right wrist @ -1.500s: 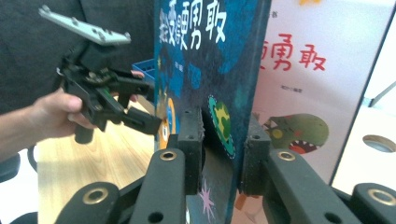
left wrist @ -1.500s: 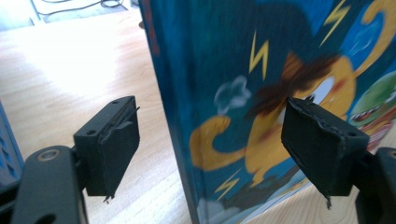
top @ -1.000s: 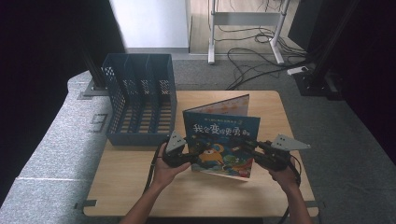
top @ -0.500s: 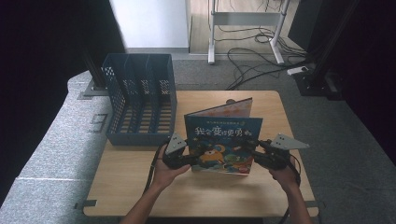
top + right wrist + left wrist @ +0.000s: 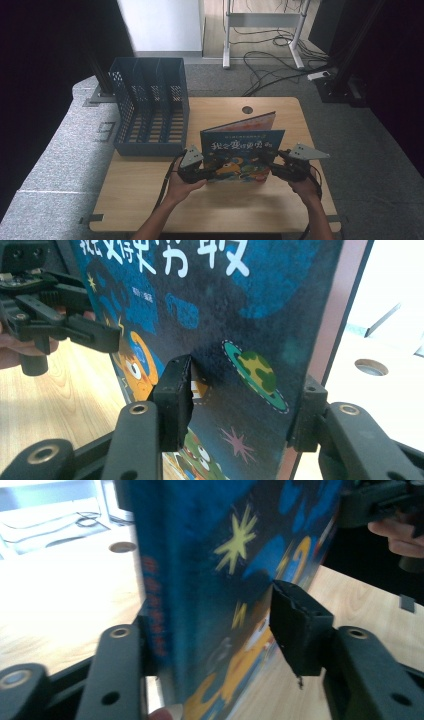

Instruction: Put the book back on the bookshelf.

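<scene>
A blue picture book (image 5: 242, 150) with white title letters stands upright on the wooden table (image 5: 150, 210), its covers slightly fanned. My left gripper (image 5: 212, 170) holds its left, spine edge; in the left gripper view the book (image 5: 225, 580) fills the gap between the jaws, which have just been closing, and both pads (image 5: 295, 625) press on it. My right gripper (image 5: 270, 162) straddles the right edge. In the right gripper view the cover (image 5: 225, 315) stands between the jaws, which have just been opening.
A dark blue slotted file rack (image 5: 150, 100) stands at the table's back left, close to the book. A round cable hole (image 5: 247, 109) sits behind the book. Cables and desk legs lie on the floor beyond the table's far edge.
The book has been stood more upright, and its back cover now shows as a narrower strip above the front one. Both hands have stayed where they were.
</scene>
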The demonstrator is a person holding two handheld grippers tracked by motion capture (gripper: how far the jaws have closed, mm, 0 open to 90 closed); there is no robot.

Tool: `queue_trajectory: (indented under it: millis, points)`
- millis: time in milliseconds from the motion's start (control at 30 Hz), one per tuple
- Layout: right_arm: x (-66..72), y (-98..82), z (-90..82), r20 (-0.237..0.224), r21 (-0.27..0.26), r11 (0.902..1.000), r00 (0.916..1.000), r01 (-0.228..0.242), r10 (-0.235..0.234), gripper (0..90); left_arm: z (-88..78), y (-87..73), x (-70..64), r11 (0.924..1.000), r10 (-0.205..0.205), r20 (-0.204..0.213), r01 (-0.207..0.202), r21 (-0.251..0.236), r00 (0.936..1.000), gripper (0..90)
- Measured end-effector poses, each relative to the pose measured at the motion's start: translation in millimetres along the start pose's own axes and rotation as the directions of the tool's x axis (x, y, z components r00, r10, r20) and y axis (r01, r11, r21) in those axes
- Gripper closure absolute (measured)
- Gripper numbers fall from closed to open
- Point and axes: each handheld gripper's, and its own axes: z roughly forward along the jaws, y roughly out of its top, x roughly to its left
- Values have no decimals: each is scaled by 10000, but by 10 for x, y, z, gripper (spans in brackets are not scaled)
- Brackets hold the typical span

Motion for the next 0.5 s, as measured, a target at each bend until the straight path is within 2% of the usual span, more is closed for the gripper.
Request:
queue_trajectory:
  millis: [100,333,500]
  points:
    - [-2,-1,4,38,16,10000,10000,36,-36,509,4,-2,-18,9999,124,-134,-124,-6,9998,459]
    - [4,10,46,259,33,9999,9996,99,-100,475,-9,-19,-4,9998,-56,-65,55,-168,10000,490]
    - [-23,29,82,242,88,10000,9997,22,-24,458,-7,-39,-14,9994,-96,-207,89,-326,9997,499]
